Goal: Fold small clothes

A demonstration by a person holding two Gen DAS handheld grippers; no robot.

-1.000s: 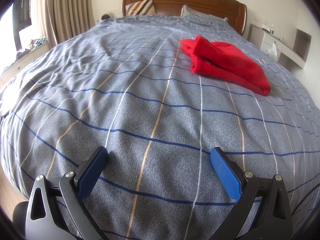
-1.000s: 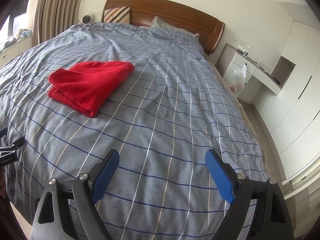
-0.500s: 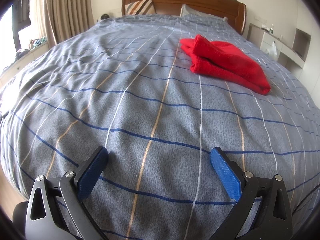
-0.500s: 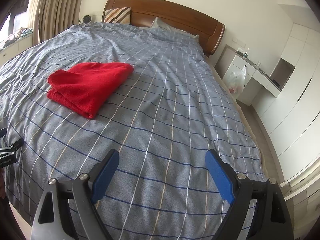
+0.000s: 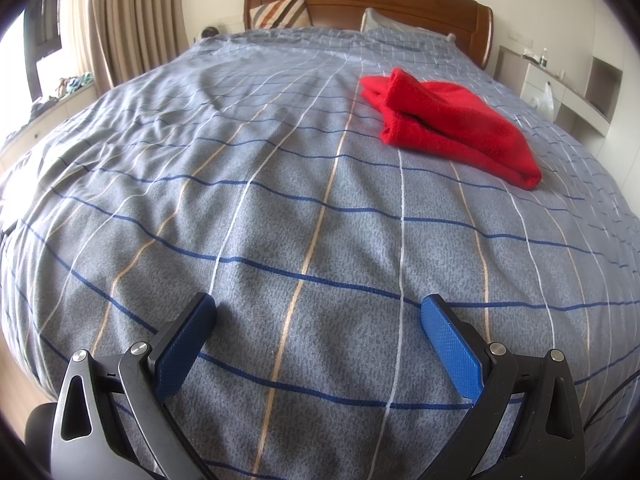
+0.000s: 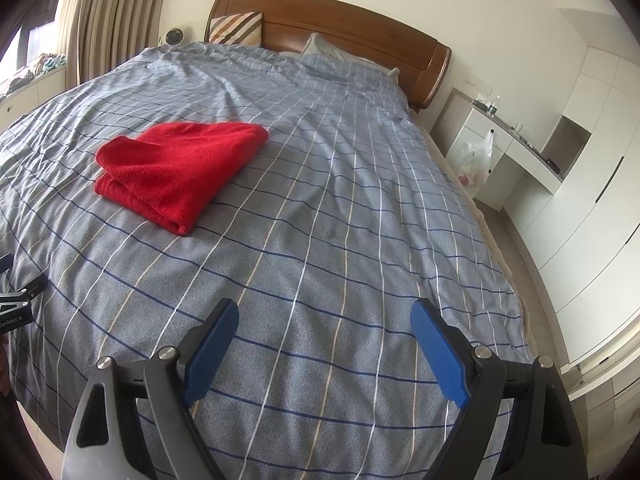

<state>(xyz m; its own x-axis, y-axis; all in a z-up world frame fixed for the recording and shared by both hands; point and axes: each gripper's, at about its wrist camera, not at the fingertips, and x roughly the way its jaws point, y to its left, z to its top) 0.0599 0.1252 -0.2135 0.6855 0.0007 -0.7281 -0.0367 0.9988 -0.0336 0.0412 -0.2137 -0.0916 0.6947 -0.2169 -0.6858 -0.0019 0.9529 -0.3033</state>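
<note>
a: two grippers, left gripper point(image 5: 318, 312) and right gripper point(image 6: 324, 318), jaws wide apart, nothing between them; both hang over the checked bedspread point(image 5: 280, 208) near the foot.
b: garment?
a: red cloth point(image 6: 180, 164) lies folded mid-bed, well apart from both.
b: risk?
a: likely a one-layer pinch opening the fold; or snagging the bedspread too.

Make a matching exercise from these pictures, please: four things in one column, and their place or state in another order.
Things:
1. red cloth
2. striped pillow
3. plastic bag
4. right hand-held gripper

Place or state:
A. leans against the wooden headboard
B. open, empty, over the bed cover
C. folded, lying on the bed cover
D. beside the bed, at the white desk

Pairs: 1-C, 2-A, 3-D, 4-B
</note>
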